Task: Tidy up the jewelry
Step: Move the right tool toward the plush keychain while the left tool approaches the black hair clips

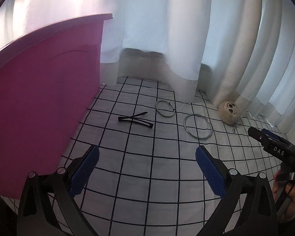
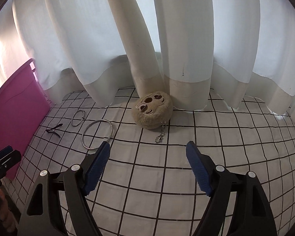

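Right now my left claw (image 1: pixel 146 169) hovers with its blue-padded fingers spread wide and nothing between them, above the white cloth with a black grid (image 1: pixel 139 177) that covers the counter. My right claw (image 2: pixel 147 167) is likewise spread and empty. Ahead of the left claw lies a black flat hair clip (image 1: pixel 135 119), just beyond it a small silver metal ring (image 1: pixel 165 108), and to the right of that a larger silver metal bangle (image 1: pixel 198 125), all flat on the cloth and apart from one another. From the right wrist view the bangle (image 2: pixel 97 134) sits just beyond my left-hand finger. A round beige plush keychain with an embroidered face (image 2: pixel 153 110) leans against the white curtain (image 2: pixel 186 39). A tall pink plastic bin (image 1: pixel 43 98) stands at the left.
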`<move>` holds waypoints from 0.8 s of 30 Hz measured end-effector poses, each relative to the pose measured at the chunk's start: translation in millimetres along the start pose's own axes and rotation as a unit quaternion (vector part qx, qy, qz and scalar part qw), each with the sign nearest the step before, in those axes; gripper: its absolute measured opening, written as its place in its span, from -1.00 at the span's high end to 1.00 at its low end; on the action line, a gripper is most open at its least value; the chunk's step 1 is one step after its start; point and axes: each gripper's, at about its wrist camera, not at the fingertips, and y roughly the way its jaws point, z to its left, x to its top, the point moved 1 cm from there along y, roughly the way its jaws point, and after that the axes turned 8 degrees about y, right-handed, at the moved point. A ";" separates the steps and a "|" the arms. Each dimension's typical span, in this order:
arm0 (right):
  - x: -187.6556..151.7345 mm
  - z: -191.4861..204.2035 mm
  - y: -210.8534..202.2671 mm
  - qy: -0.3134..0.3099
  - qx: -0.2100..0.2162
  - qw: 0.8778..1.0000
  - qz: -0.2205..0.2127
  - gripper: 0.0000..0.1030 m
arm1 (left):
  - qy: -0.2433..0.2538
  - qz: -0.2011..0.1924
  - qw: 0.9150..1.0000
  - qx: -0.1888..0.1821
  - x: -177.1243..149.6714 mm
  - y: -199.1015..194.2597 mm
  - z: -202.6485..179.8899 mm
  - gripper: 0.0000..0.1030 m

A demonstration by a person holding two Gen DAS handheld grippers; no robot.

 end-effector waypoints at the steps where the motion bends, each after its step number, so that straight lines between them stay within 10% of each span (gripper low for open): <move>1: 3.8 2.2 8.2 -0.004 -0.005 1.000 0.006 -0.48 | 0.003 0.001 1.000 0.006 1.6 4.9 0.2 -0.88; 24: 36.7 1.8 88.0 0.024 -0.026 0.998 0.054 -0.47 | 0.004 0.073 0.996 0.056 29.7 105.6 19.0 -0.88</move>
